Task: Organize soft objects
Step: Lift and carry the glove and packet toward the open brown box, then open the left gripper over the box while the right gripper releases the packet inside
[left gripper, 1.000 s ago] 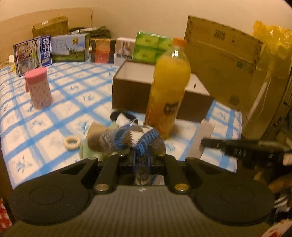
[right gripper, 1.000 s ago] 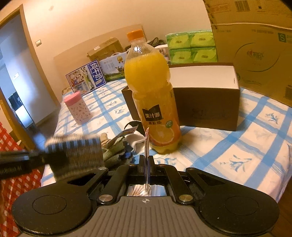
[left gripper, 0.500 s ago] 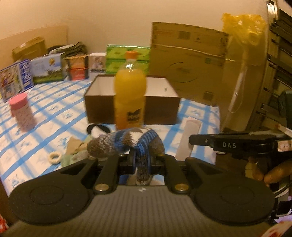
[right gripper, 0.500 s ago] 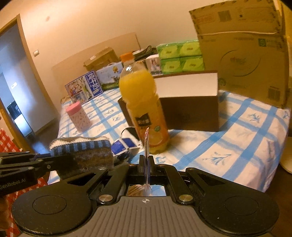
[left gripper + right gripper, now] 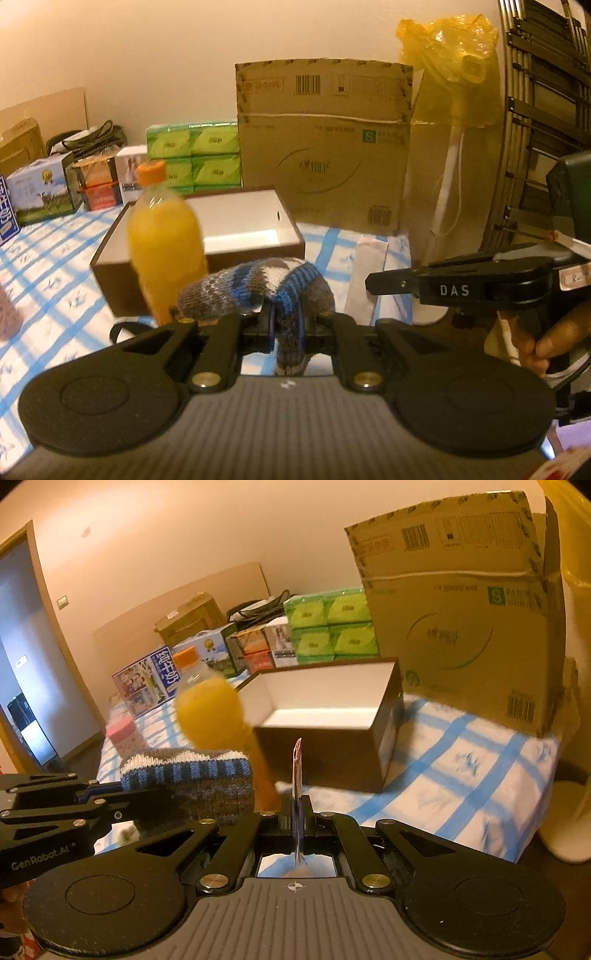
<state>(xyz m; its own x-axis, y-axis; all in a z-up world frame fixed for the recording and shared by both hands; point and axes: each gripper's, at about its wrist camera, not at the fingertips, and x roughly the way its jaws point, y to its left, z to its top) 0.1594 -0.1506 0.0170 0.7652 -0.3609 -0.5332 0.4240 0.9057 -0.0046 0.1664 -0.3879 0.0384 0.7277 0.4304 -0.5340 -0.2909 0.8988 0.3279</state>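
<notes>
My left gripper (image 5: 287, 325) is shut on a blue, grey and white knitted piece (image 5: 258, 288), held in the air in front of the table edge; it also shows in the right wrist view (image 5: 192, 775). My right gripper (image 5: 297, 808) is shut on a thin flat packet (image 5: 297, 768) that stands edge-on between its jaws; it shows from the side in the left wrist view (image 5: 461, 284). An open brown box with a white inside (image 5: 236, 221) stands on the table beyond both, also in the right wrist view (image 5: 332, 709).
An orange juice bottle (image 5: 164, 236) stands in front of the box. A big cardboard carton (image 5: 325, 147), green tissue packs (image 5: 195, 155) and small boxes line the back. A pink cup (image 5: 123, 733) stands left. A white envelope (image 5: 365, 273) lies right of the box.
Both grippers have lifted and pulled back from the table with their loads. The views have swung right, and the small pile by the bottle has dropped out of sight.
</notes>
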